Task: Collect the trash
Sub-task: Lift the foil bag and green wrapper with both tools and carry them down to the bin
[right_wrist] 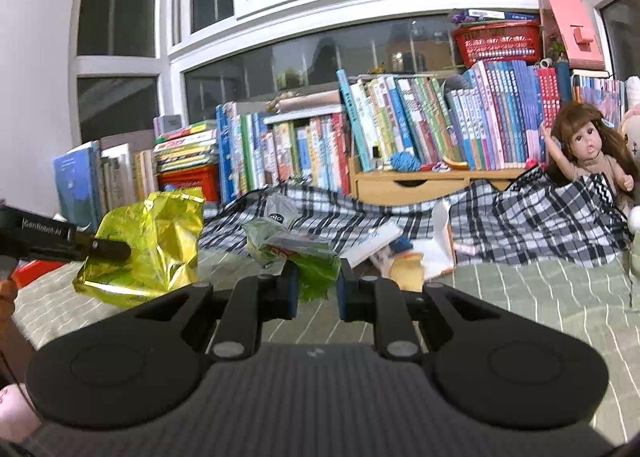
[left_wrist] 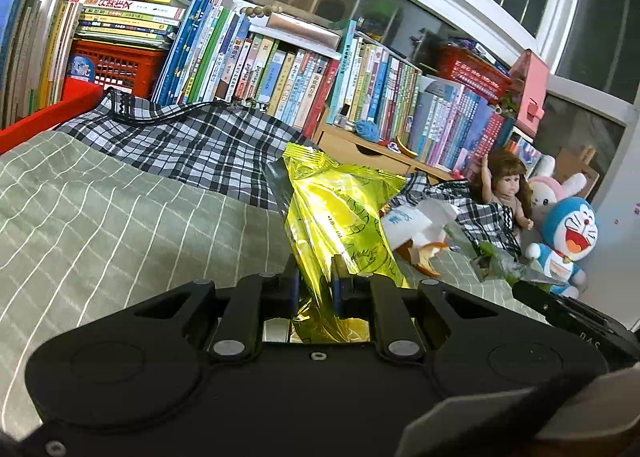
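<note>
left wrist view: the left gripper (left_wrist: 314, 277) pinches a crumpled yellow wrapper (left_wrist: 340, 213) above the green striped bedspread (left_wrist: 100, 209).
in the right wrist view the right gripper (right_wrist: 318, 285) has its narrow jaws clamped on a green wrapper (right_wrist: 304, 257), also lifted off the bedspread (right_wrist: 520, 297); the yellow wrapper (right_wrist: 148, 245) hangs to its left. more trash, a white paper scrap (right_wrist: 442, 241), lies on the bedspread by the checked cloth (right_wrist: 520, 225), with a doll (right_wrist: 588, 153) behind that cloth.
</note>
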